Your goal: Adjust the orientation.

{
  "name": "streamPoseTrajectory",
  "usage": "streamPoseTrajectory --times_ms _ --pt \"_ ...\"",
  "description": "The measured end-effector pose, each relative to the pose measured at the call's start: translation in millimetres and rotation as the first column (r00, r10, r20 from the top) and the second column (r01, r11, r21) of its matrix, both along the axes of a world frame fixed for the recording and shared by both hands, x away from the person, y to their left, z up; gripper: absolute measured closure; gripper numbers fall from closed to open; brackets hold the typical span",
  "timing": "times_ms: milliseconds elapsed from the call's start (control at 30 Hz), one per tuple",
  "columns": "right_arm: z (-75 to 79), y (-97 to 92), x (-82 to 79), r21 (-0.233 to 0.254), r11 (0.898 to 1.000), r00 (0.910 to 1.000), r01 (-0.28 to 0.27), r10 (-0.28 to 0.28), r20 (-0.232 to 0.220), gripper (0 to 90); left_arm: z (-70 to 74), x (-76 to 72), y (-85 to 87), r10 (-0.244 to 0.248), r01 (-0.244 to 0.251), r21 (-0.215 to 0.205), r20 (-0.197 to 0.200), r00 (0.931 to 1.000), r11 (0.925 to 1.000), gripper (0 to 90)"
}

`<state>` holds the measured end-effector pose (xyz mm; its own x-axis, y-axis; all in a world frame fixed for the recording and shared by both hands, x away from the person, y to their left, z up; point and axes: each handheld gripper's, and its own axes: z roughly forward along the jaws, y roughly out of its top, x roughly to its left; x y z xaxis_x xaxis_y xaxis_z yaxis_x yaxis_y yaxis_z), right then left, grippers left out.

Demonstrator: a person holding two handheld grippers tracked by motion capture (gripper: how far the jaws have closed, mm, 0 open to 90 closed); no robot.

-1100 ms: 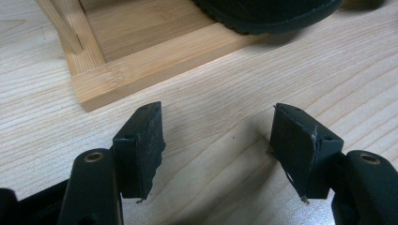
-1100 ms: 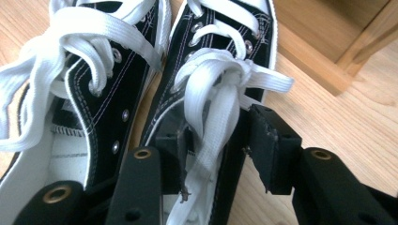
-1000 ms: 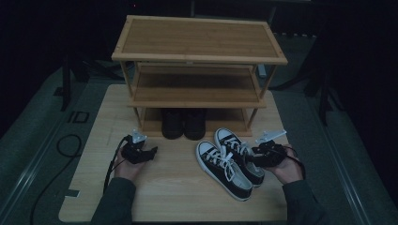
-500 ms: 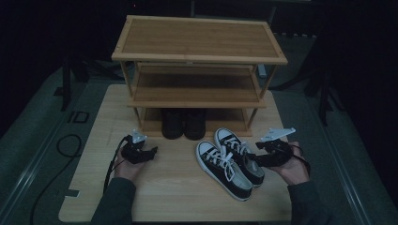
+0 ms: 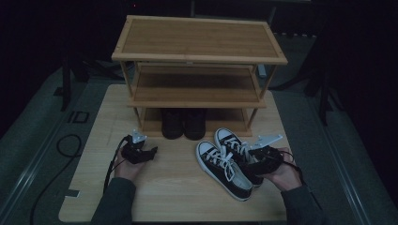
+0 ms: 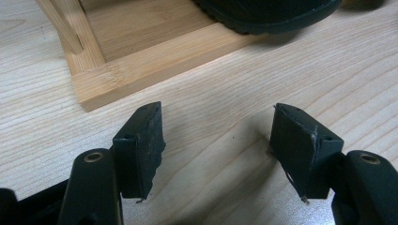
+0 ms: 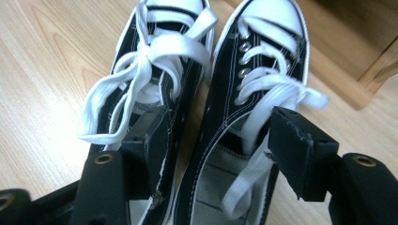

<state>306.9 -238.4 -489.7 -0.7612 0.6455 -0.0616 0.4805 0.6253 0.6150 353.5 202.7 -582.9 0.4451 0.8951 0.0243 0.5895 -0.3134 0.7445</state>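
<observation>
A pair of black sneakers (image 5: 228, 161) with white laces and toe caps lies on the wooden table, toes toward the shoe rack (image 5: 197, 61). My right gripper (image 5: 248, 162) is at their heel end. In the right gripper view its jaws have just been opening: the right gripper (image 7: 211, 136) stands open, one jaw down in the left sneaker (image 7: 141, 93), the other over the right sneaker (image 7: 263, 61), their adjoining sides between the jaws and no pad pressing. My left gripper (image 5: 152, 151) rests low and open on the bare table; in its own view the left gripper (image 6: 218, 136) holds nothing.
A pair of black shoes (image 5: 183, 123) stands on the rack's bottom shelf, and its sole (image 6: 267, 14) juts over the rack's base rail (image 6: 155, 65). The two upper shelves hold nothing. Black cables trail off the table's left side (image 5: 70, 145).
My right hand has shifted slightly at the sneakers' heels and its jaws stand wider apart. The sneakers and my left gripper have stayed where they were.
</observation>
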Motion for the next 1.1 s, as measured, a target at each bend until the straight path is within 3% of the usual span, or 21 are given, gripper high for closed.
streamPoseTrajectory --times_ms 433,833,1100 --pt "-17.0 9.9 2.3 -0.012 1.0 0.9991 0.007 -0.008 -0.041 35.9 -0.1 -0.1 -0.1 0.001 -0.001 0.0 0.001 1.0 1.0 35.7" --pt "-29.4 20.0 12.1 -0.024 0.999 0.9961 0.03 -0.032 -0.082 46.5 -0.1 -0.1 -0.1 0.001 -0.001 0.0 0.001 1.0 1.0 35.7" --pt "-38.3 32.6 18.2 -0.075 0.997 0.9957 0.034 -0.04 -0.084 49.9 -0.1 -0.1 -0.1 0.001 -0.001 0.0 0.001 1.0 1.0 35.7"
